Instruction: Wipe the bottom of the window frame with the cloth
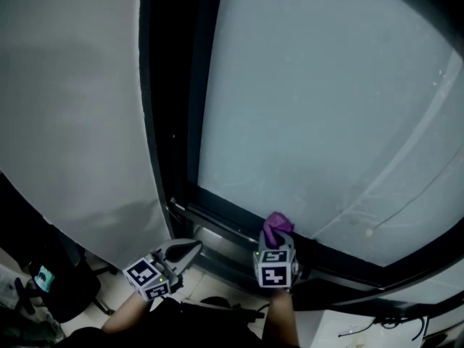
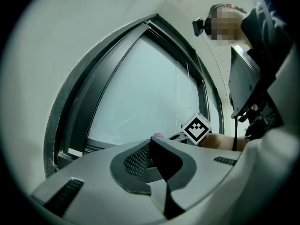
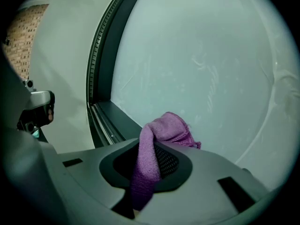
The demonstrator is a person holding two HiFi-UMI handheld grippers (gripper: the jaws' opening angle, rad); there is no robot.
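Observation:
The purple cloth (image 1: 276,227) is bunched against the lower edge of the glass, over the dark bottom window frame (image 1: 225,223). My right gripper (image 1: 277,242) is shut on it; in the right gripper view the cloth (image 3: 161,132) hangs down between the jaws of the right gripper (image 3: 150,161), with the bottom frame (image 3: 117,116) running off to the left. My left gripper (image 1: 190,251) hovers to the left, near the frame's lower left corner, jaws together with nothing in them. In the left gripper view the left gripper (image 2: 152,156) points at the bottom frame (image 2: 101,146), and a bit of cloth (image 2: 158,135) shows beyond.
A large frosted pane (image 1: 326,107) fills the window. A white wall panel (image 1: 72,107) stands to the left of the dark upright frame (image 1: 170,85). Dark gear (image 1: 58,288) lies at the lower left, and cables (image 1: 391,325) at the lower right.

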